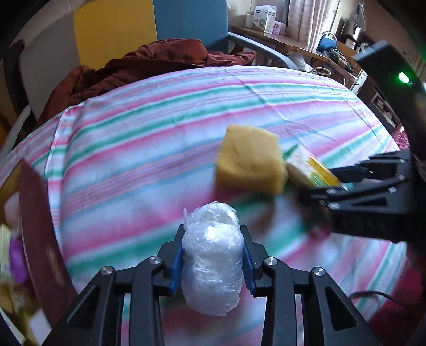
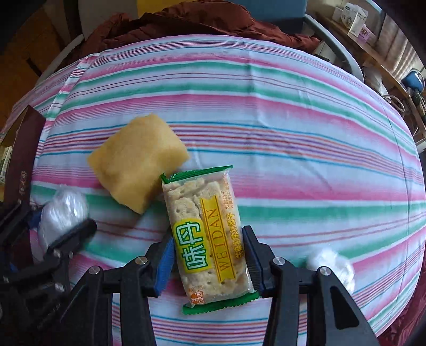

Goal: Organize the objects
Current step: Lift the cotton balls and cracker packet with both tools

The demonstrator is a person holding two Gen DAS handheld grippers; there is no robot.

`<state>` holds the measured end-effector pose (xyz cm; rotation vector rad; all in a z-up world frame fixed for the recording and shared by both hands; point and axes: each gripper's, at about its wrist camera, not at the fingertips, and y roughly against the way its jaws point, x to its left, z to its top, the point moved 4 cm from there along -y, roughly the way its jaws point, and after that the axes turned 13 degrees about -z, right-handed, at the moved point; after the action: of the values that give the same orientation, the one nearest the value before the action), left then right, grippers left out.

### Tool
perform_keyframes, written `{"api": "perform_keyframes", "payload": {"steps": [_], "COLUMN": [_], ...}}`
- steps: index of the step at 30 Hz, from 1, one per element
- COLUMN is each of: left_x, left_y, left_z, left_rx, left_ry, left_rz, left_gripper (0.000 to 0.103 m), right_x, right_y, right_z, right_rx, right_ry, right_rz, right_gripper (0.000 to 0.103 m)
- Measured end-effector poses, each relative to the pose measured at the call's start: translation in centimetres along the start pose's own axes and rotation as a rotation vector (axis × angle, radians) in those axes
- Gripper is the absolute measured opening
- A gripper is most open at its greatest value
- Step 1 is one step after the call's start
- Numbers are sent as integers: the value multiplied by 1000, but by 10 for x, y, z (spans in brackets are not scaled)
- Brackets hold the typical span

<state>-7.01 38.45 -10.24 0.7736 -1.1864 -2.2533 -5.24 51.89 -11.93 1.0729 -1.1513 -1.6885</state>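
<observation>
My left gripper (image 1: 213, 252) is shut on a white bundle wrapped in clear plastic (image 1: 211, 255), its blue pads pressing both sides. The same bundle (image 2: 62, 210) shows blurred at the left of the right wrist view. My right gripper (image 2: 210, 252) is shut on a green-edged cracker packet (image 2: 207, 234) with yellow lettering, gripped across its lower half. In the left wrist view the packet (image 1: 306, 165) sticks out of the right gripper (image 1: 319, 186). A yellow sponge (image 2: 137, 162) lies on the striped bed sheet (image 2: 293, 119), touching the packet's top corner.
A second white wrapped bundle (image 2: 332, 263) lies on the sheet to the right of my right gripper. A dark red box (image 2: 24, 151) stands at the bed's left edge. A rust-brown quilt (image 1: 149, 61) is heaped at the far end, with a cluttered desk (image 1: 266, 21) behind it.
</observation>
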Motion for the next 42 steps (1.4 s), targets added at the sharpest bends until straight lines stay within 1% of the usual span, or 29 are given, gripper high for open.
{"api": "perform_keyframes", "payload": {"steps": [3,7,10,14,19,20,25,26,27,34,35,42], "left_x": [-8,-17,-21,-26,-34,-34,-40,-41,-41,-45,-45,-42], "left_y": [11,33,49,74,98,100,110,111,111,117,118,123], "left_z": [-18,-36,-43,-48,-55,-57,-65,-66,-66,-71,-72,-75], "left_rx": [-14,-59,-96,-160,-218,-222,-240,-240,-240,-251,-253,-262], "left_ry": [-8,-41,-56,-69,-96,-98,-110,-112,-115,-119,-120,-109], "left_rz": [-9,-3,8,26,46,45,47,48,50,45,45,41], "left_gripper": [37,37,37,37,37,37,37,37,37,37,37,37], "right_x": [10,19,25,34,41,49,53,44,47,50,43,35], "right_y": [4,7,10,12,12,20,19,16,16,14,12,9], "right_z": [-11,-24,-38,-51,-49,-51,-52,-45,-43,-43,-40,-37], "right_rx": [4,-6,-20,-47,-62,-62,-64,-65,-66,-60,-60,-61], "right_ry": [-6,-17,-41,-57,-44,-44,-39,-33,-30,-37,-38,-50], "right_rz": [4,3,6,-13,-41,-42,-42,-47,-50,-32,-29,-21], "right_gripper": [48,48,49,49,49,49,50,50,50,52,52,53]}}
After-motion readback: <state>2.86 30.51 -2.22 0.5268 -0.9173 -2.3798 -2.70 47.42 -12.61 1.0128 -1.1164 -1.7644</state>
